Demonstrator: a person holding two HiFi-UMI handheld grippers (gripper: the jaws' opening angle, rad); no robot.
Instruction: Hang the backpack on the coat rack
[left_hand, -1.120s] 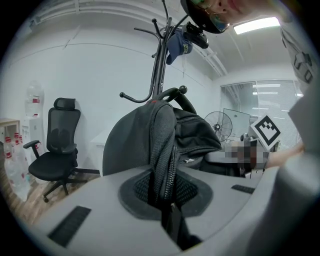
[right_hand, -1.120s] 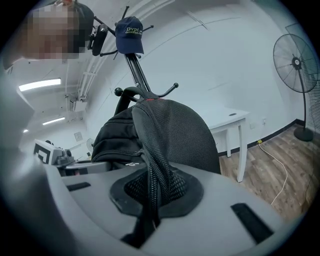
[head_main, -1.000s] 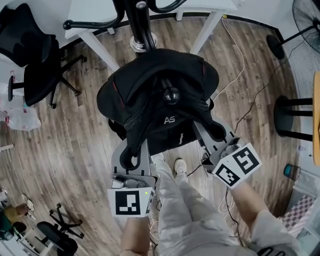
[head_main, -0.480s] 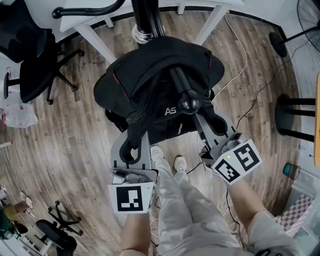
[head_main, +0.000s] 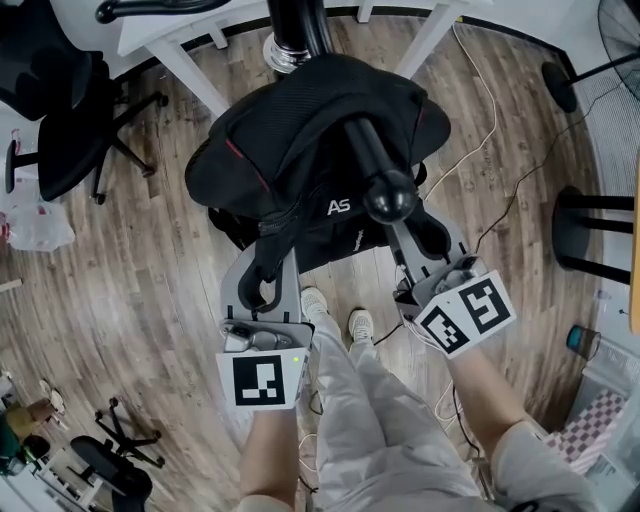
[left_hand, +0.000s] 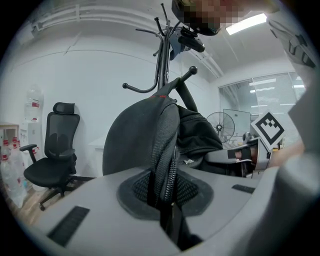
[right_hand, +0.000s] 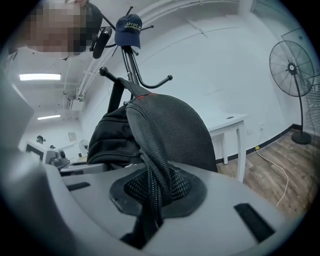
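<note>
We hold backpack (head_main: 320, 140) at frame centre, under knobbed peg (head_main: 390, 197) of coat rack (head_main: 298, 28); left gripper (head_main: 262, 288), right gripper (head_main: 432, 240) each clamped on shoulder strap (left_hand: 165, 150), left jaws just easing slightly. Risk: backpack not caught on peg, drops when we release
</note>
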